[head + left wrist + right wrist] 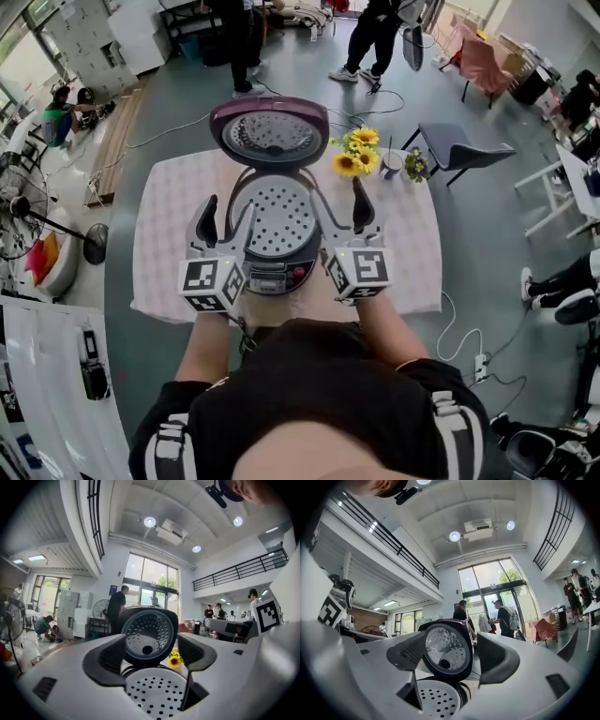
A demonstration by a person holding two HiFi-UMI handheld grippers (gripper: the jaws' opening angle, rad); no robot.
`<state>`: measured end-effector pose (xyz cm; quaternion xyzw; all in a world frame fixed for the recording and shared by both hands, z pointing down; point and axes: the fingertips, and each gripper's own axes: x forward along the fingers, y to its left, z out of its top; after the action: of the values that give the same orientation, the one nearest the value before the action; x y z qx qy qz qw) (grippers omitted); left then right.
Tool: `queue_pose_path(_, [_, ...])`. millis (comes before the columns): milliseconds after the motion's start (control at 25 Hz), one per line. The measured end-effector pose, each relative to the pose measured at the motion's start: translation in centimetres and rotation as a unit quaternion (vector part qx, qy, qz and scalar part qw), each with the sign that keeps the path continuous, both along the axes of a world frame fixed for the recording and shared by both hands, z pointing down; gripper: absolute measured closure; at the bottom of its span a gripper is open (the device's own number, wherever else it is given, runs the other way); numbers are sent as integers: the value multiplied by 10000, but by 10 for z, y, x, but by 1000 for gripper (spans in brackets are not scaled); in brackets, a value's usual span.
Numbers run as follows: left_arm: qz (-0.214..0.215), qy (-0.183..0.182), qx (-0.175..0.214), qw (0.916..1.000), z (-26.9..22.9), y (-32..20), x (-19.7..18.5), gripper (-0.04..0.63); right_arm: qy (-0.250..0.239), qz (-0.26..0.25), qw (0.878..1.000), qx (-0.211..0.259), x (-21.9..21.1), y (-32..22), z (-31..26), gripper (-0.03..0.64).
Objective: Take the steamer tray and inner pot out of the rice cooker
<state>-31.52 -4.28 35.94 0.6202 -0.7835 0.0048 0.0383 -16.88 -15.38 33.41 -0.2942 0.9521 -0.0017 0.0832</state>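
Note:
A dark purple rice cooker (272, 272) stands on the table with its lid (270, 131) raised upright. The white perforated steamer tray (274, 217) sits in its mouth and hides the inner pot beneath it. My left gripper (223, 223) is at the cooker's left rim and my right gripper (342, 214) at its right rim. Both are open with nothing pressed between the pads. In the left gripper view the tray (154, 693) lies low between the spread jaws of the left gripper (152, 656), with the lid (149, 634) behind. The right gripper view shows the tray (433, 700) and lid (446, 651) between the jaws of the right gripper (452, 656).
A pale checked cloth covers the table (169, 216). Sunflowers in a vase (356, 150) and a cup (391, 165) stand at the back right of the cooker. A chair (459, 150), a floor fan (28, 206), cables and several people surround the table.

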Motion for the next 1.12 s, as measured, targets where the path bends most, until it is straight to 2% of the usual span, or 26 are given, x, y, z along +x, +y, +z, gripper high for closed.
queue_pose_path(40, [21,57,-10,10000,2,-1,-5,228,32,-23,10000,-14,-4,0,1,283])
queue_pose_path(120, [-11,123,-55,9999,5,-1,-16,192,129,-95,9999,-52,-13,2,5,250])
queue_pose_path(280, [9,183,-367,9992,20,0,-32,181,467,-187,9986,-161,-28,7,18,233])
queue_pose_path(480, [47,285,-747,9968,38,2,-45,181,816,-35,9960,-366,-35,3,32,233])
queue_pose_path(600, [-6,394,-833,9957,46,3,-56,183,1168,75,9914,-584,-38,-3,49,233])
queue_pose_path(680, [-21,465,-1028,9936,56,1,-64,183,1454,133,9860,-811,-40,-10,65,233])
queue_pose_path(920, [-26,931,-1840,9785,93,-3,-79,184,2158,93,9648,-1499,-50,-21,106,233])
queue_pose_path(1120, [110,1182,-2587,9586,132,-14,-82,184,2629,117,9462,-1884,-55,-32,140,235])
